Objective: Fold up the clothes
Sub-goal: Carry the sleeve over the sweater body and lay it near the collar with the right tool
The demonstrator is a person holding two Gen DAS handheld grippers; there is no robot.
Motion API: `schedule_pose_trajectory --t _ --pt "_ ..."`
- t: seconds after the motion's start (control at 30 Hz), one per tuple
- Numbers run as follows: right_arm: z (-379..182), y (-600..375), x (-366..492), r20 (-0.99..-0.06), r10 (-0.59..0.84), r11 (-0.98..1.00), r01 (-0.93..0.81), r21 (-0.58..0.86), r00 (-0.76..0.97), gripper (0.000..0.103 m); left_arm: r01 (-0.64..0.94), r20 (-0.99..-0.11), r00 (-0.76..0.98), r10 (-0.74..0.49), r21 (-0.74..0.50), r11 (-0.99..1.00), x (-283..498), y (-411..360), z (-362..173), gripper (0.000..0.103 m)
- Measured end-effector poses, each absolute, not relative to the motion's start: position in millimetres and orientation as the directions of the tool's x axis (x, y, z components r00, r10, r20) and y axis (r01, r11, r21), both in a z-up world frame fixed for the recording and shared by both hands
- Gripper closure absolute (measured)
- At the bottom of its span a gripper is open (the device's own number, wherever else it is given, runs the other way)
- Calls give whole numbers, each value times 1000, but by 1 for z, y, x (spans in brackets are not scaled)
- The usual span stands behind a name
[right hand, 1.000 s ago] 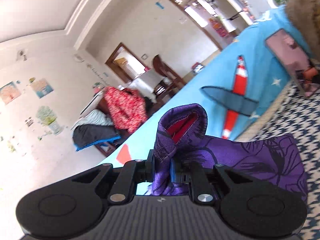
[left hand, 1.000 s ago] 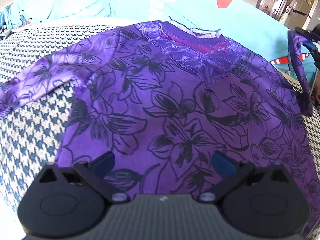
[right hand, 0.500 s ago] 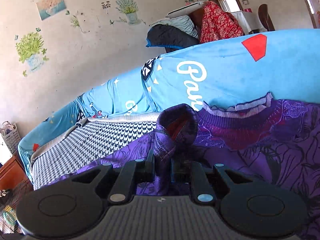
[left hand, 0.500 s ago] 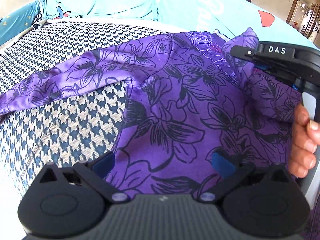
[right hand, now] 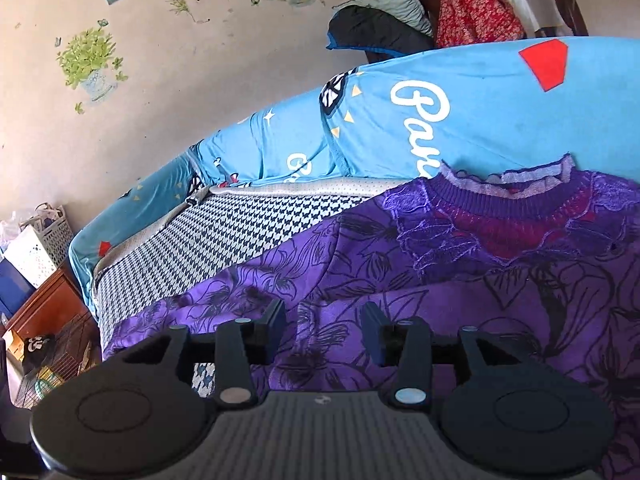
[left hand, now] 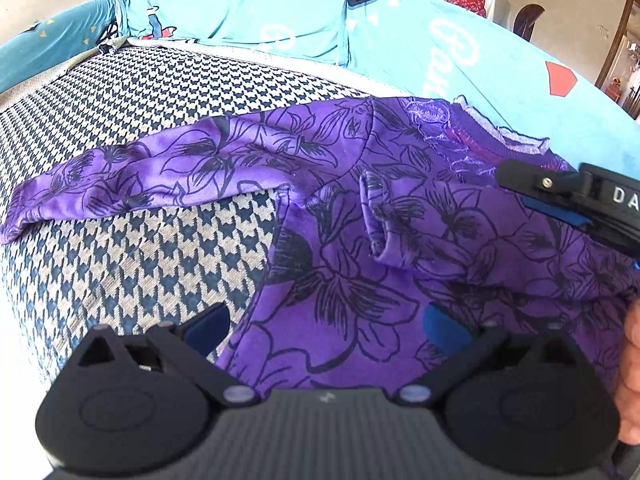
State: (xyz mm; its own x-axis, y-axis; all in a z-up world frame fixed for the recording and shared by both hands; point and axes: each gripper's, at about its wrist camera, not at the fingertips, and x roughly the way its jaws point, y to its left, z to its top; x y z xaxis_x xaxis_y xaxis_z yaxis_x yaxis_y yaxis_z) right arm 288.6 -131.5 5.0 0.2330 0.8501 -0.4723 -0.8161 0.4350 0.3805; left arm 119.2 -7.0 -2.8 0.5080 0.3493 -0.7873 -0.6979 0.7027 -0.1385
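A purple top with black flower outlines lies flat on a houndstooth cushion. Its left sleeve stretches out over the cushion. Its right sleeve is folded across the chest, the cuff resting near the middle. My left gripper hovers open over the lower left hem, holding nothing. My right gripper is open above the chest, just below the ribbed collar. The left wrist view shows that right gripper at the right edge, with a hand on it.
A light blue printed cover drapes the sofa back behind the cushion. Beyond it are a red floral cloth and dark bedding. A wooden cabinet and white baskets stand at the far left.
My right gripper carried the right sleeve cuff across the chest, laid it down and opened. My left gripper stayed open and shifted left along the hem.
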Motion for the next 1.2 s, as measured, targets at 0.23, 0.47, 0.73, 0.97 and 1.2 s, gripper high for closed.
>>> schedule_pose_trajectory --t 0.23,0.47,0.73,0.97,1.2 --pt "12 -181 290 -547 755 593 -734 331 362 60 -657 -772 544 328 -149 739 144 -17 8 0" --pt "-2 -223 260 -601 637 627 -778 41 483 60 -615 -764 555 329 -110 781 188 -18 4 0" --pt "-21 -244 275 -626 488 683 -713 -159 608 60 -619 -782 518 347 -63 783 224 -9 -10 0" --pt "-25 -252 308 -576 344 796 -556 -240 741 60 -628 -803 492 336 -61 776 234 -5 -24 0" --pt "-32 -246 330 -537 333 828 -513 -226 775 60 -632 -813 482 327 -64 772 241 -2 -35 0"
